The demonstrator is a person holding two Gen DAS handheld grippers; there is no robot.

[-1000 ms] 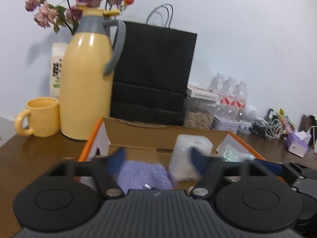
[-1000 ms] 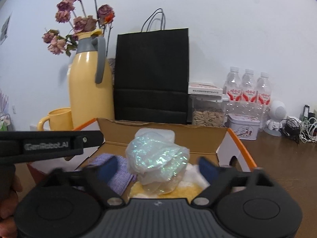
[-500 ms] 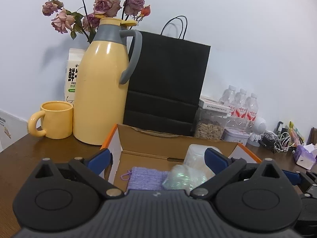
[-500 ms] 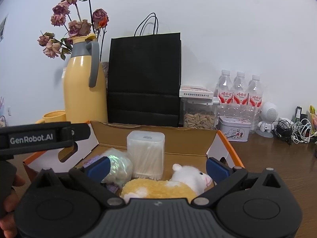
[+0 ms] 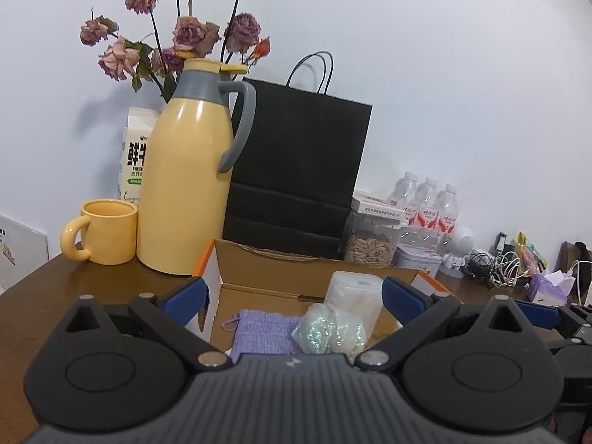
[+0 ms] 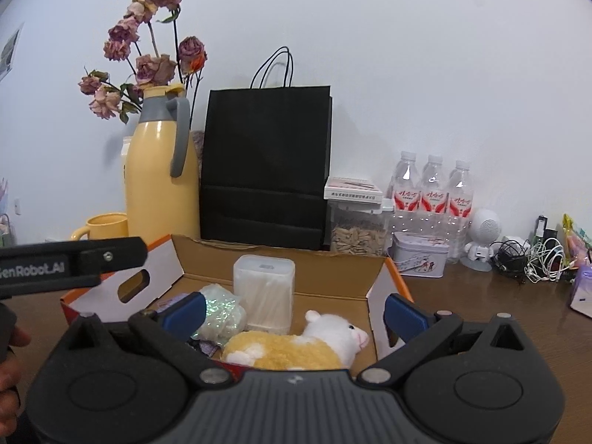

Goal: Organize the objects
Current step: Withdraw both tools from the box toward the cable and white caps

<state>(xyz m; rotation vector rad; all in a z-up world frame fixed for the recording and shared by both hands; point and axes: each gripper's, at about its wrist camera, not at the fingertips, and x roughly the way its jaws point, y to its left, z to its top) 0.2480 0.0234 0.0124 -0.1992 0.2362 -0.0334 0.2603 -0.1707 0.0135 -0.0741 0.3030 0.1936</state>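
An open cardboard box [image 5: 273,262] [image 6: 325,266] with orange edges sits on the brown table. Inside lie a purple cloth pouch [image 5: 264,333], an iridescent crumpled bag [image 5: 327,333] [image 6: 222,307], a clear tub of cotton swabs [image 6: 264,292] [image 5: 355,292] and a yellow-and-white plush toy [image 6: 296,347]. My left gripper [image 5: 294,296] stands open just in front of the box, nothing between its blue fingers. My right gripper [image 6: 292,310] is open too, over the box's near edge, with nothing held.
Behind the box stand a yellow thermos jug [image 5: 185,170], a yellow mug [image 5: 107,233], a milk carton [image 5: 133,155], a black paper bag [image 5: 296,170], a seed jar [image 6: 357,233], water bottles [image 6: 431,192], a tin [image 6: 420,259] and tangled cables [image 6: 532,259]. A person's hand [image 6: 11,362] holds the left gripper's body [image 6: 70,262].
Both grippers have drawn back from the box and opened wider. The iridescent bag left the right gripper and now lies in the box beside the pouch.
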